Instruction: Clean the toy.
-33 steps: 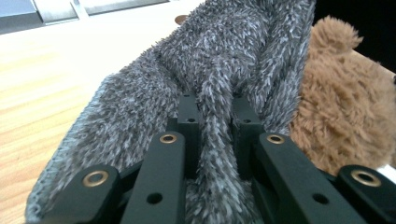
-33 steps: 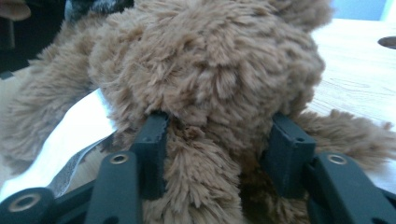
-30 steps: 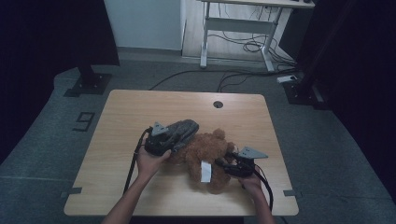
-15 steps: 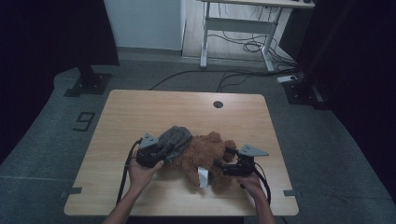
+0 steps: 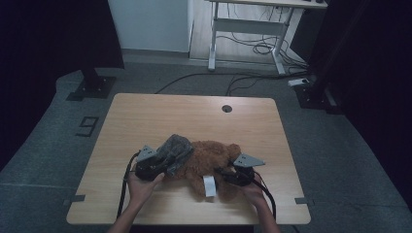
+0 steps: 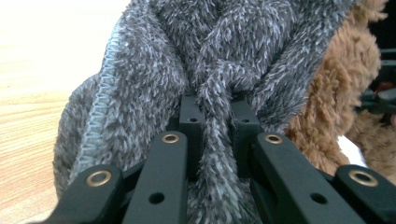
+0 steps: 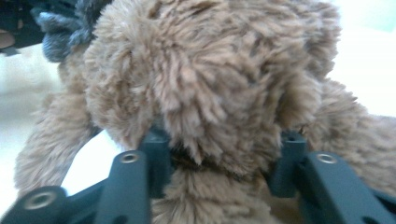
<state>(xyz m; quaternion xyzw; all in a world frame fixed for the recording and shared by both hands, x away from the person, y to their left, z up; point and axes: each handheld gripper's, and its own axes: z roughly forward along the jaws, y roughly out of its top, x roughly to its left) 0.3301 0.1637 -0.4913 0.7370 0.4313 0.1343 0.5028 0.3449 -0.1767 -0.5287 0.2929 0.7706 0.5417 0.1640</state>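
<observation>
With the left claw [image 6: 212,116] pinched tight on the grey fleece garment [image 6: 154,70] and the right claw [image 7: 224,149], its jaws just closing, clamped around the brown teddy bear [image 5: 209,158], the undressing step looks in hand, and next the garment likely needs drawing clear while the bear is held down.

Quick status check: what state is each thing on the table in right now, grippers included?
Grey fleece garment: bunched, draped over one end of the bear, a fold pinched.
Brown teddy bear: lying on the table, white tag showing.
Left gripper: shut on a fold of the garment.
Right gripper: jaws have just been closing, fur of the bear's limb pressed between them.
Table: bare wood beyond the bear.
</observation>
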